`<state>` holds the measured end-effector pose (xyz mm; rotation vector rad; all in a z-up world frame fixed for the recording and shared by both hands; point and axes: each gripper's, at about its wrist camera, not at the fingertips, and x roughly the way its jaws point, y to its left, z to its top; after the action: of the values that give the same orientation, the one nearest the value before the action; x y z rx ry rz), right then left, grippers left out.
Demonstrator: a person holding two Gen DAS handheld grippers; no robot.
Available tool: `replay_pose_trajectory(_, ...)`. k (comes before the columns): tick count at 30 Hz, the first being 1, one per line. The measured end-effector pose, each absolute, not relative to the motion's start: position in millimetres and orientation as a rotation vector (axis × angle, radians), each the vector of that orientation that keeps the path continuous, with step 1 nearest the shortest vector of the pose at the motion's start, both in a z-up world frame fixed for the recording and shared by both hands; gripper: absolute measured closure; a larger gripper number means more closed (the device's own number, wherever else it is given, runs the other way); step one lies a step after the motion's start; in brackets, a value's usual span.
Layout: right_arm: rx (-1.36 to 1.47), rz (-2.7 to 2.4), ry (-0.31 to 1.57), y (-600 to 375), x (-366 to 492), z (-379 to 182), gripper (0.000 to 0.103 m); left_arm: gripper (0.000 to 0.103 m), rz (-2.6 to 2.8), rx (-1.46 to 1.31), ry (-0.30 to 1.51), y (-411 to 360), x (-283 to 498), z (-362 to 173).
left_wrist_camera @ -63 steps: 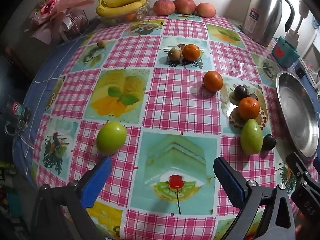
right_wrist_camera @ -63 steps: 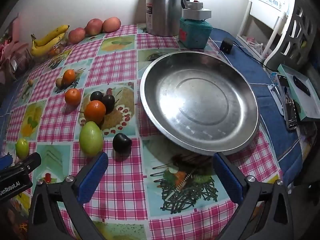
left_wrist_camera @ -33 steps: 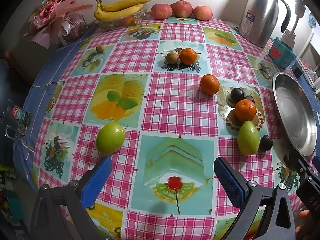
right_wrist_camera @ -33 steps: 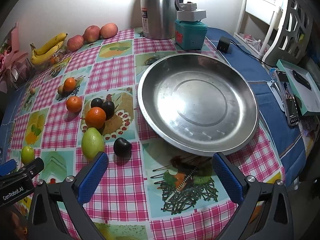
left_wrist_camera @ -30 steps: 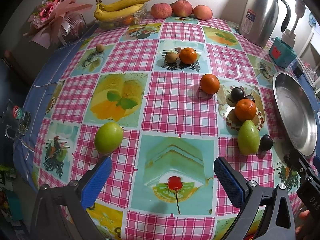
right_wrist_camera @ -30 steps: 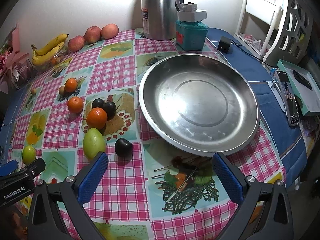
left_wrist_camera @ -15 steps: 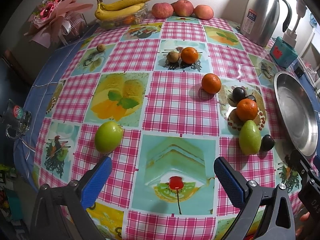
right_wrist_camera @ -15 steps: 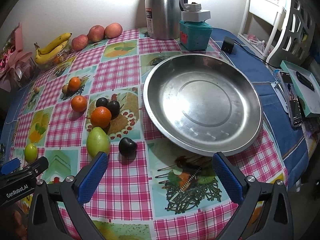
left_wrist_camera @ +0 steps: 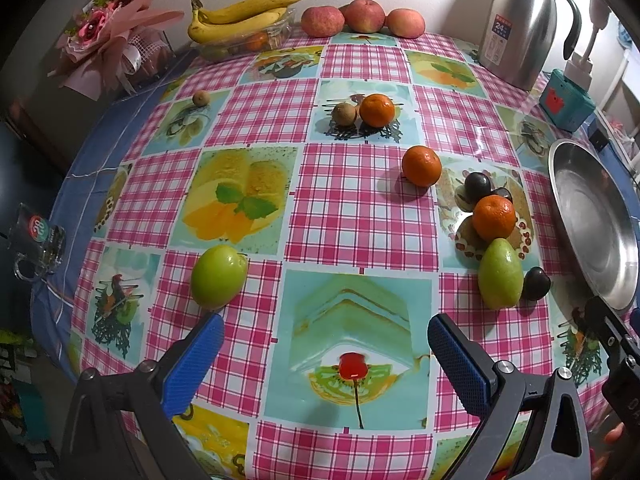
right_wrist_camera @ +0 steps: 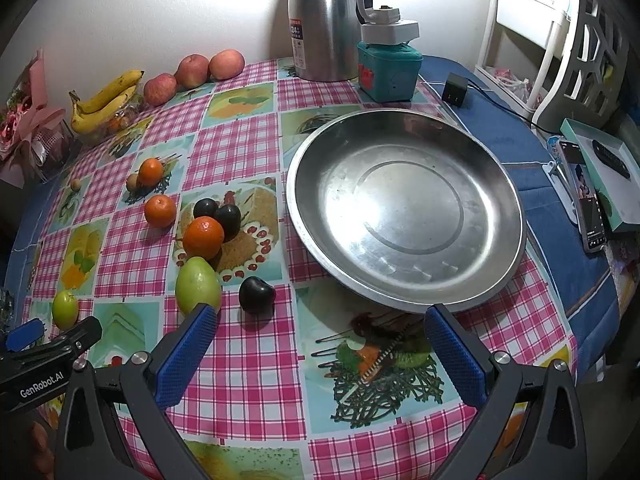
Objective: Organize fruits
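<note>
A large steel dish [right_wrist_camera: 404,208] stands empty on the checked tablecloth; its rim shows at the right of the left wrist view [left_wrist_camera: 592,224]. My left gripper [left_wrist_camera: 320,356] is open and empty, its left finger just below a round green fruit [left_wrist_camera: 218,276]. My right gripper [right_wrist_camera: 320,344] is open and empty, near a green pear-shaped fruit [right_wrist_camera: 197,285] and a dark plum [right_wrist_camera: 256,294]. Three oranges [right_wrist_camera: 203,237], two more dark plums [right_wrist_camera: 228,218] and a small brown fruit [left_wrist_camera: 345,113] lie left of the dish.
Bananas [left_wrist_camera: 240,16] and three apples [left_wrist_camera: 362,16] sit along the far wall. A steel thermos [right_wrist_camera: 324,20] and a teal box [right_wrist_camera: 388,72] stand behind the dish. A bouquet [left_wrist_camera: 108,36] is at far left. A phone [right_wrist_camera: 586,200] and a box lie right of the dish.
Both grippers have shifted only slightly over the table. No fruit has moved and both grippers stay open.
</note>
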<state>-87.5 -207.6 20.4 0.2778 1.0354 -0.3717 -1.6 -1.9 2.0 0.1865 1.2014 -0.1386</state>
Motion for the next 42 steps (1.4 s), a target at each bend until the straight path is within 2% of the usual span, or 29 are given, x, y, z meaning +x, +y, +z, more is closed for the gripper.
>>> replay_pose_trajectory(31,0.298,-0.367,1.055,-208.7,-86.8,14.1,0.000,0.000,-0.168,0.209,1.200,-5.7,-3.0,1.4)
replay_pose_trajectory(42,0.322,-0.319,1.014,-202.6,-77.1,16.7,0.000,0.000,-0.133,0.002,1.172,24.6,13.3,4.5)
